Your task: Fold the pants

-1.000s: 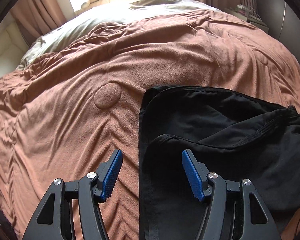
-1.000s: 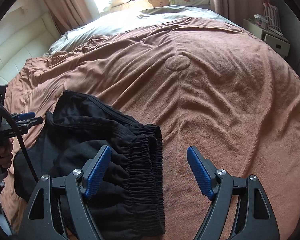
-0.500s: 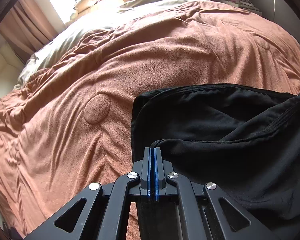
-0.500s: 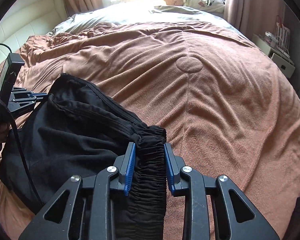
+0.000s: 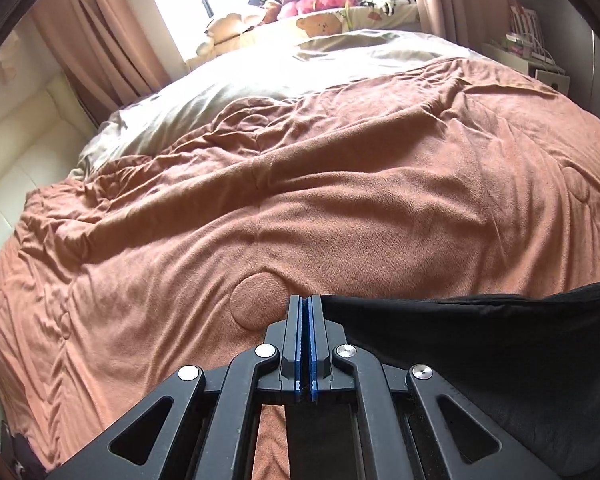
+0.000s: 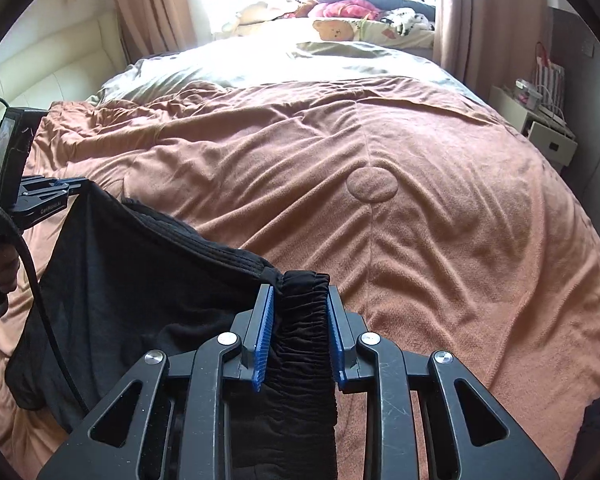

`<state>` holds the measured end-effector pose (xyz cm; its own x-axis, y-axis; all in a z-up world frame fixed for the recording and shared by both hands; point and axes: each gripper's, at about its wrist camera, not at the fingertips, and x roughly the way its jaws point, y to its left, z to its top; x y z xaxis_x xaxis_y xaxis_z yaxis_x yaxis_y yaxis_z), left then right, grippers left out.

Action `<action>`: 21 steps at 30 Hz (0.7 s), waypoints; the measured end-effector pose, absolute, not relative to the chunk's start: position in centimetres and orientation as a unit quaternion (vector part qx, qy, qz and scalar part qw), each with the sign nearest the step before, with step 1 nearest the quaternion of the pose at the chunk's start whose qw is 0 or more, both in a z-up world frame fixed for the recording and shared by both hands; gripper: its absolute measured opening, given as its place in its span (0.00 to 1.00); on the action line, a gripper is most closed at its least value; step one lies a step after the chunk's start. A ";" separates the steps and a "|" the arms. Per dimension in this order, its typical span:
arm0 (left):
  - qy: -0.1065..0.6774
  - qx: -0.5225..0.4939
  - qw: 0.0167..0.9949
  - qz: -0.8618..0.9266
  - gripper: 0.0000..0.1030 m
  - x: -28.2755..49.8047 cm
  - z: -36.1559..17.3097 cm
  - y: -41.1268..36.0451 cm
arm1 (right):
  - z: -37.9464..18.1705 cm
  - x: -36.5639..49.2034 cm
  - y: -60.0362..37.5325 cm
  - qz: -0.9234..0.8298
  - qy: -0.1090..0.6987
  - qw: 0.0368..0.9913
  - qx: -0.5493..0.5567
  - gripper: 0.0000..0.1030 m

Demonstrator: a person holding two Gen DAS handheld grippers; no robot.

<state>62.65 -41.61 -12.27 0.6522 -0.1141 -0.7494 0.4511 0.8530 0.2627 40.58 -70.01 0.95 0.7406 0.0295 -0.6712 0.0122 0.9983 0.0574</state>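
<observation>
Nearest the right wrist camera, the right gripper (image 6: pixel 300 332) is clamped on the gathered elastic waistband (image 6: pixel 302 312) of the black pants (image 6: pixel 140 280), the bunched band filling the gap between its blue pads (image 6: pixel 265 336). In the left wrist view, the left gripper (image 5: pixel 305 344) has its pads pressed flat together; a thin edge of the pants (image 5: pixel 480 344) seems to be pinched between them, though the cloth inside the pads is too slim to see clearly.

From the right wrist view the pants hang as a sheet between the two grippers, lifted above the bed, the top edge running from the waistband up and leftward to the left gripper (image 6: pixel 44 200) at the frame's left side. A person's hand (image 6: pixel 0 268) holds that gripper's handle, and a black cable (image 6: pixel 40 300) drops in front of the fabric. The lower edge of the pants sags toward the blanket at lower left.

Under and beyond the pants lies a rumpled brown blanket (image 6: pixel 420 200) with a round stitched patch (image 6: pixel 372 184) near its middle. Farther off, a pale sheet (image 6: pixel 280 60) covers the head of the bed. Stuffed toys (image 6: pixel 340 12) are piled by the bright window, framed by brownish curtains (image 6: pixel 152 8). A white nightstand (image 6: pixel 540 132) stands at the far right, and a cream padded wall (image 6: pixel 32 64) runs along the left.
</observation>
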 end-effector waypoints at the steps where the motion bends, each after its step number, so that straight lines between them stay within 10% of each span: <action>1: 0.388 0.217 0.881 -0.160 0.03 63.0 -12.7 -41.9 | 0.7 41.0 -70.0 0.000 0.364 0.931 0.031 0.22; 6: 0.414 0.228 0.871 -0.135 0.18 63.5 -15.0 -42.3 | -0.3 42.5 -70.1 -0.016 0.380 0.924 0.042 0.32; 8: 0.418 0.210 0.872 -0.145 0.52 63.1 -14.8 -41.6 | 0.2 41.9 -70.3 -0.017 0.367 0.929 0.044 0.44; 10: 0.405 0.200 0.879 -0.155 0.60 62.3 -14.0 -40.9 | 0.8 40.9 -70.6 -0.014 0.348 0.936 0.050 0.75; 21: 0.415 0.174 0.876 -0.173 0.61 56.5 -10.7 -37.1 | 1.5 35.0 -71.3 0.006 0.351 0.931 0.101 0.78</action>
<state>56.47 -37.14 -10.69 0.5967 -0.1587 -0.7866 0.4467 0.8800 0.1613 35.03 -71.32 1.46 0.7529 0.0819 -0.6530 0.0605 0.9794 0.1926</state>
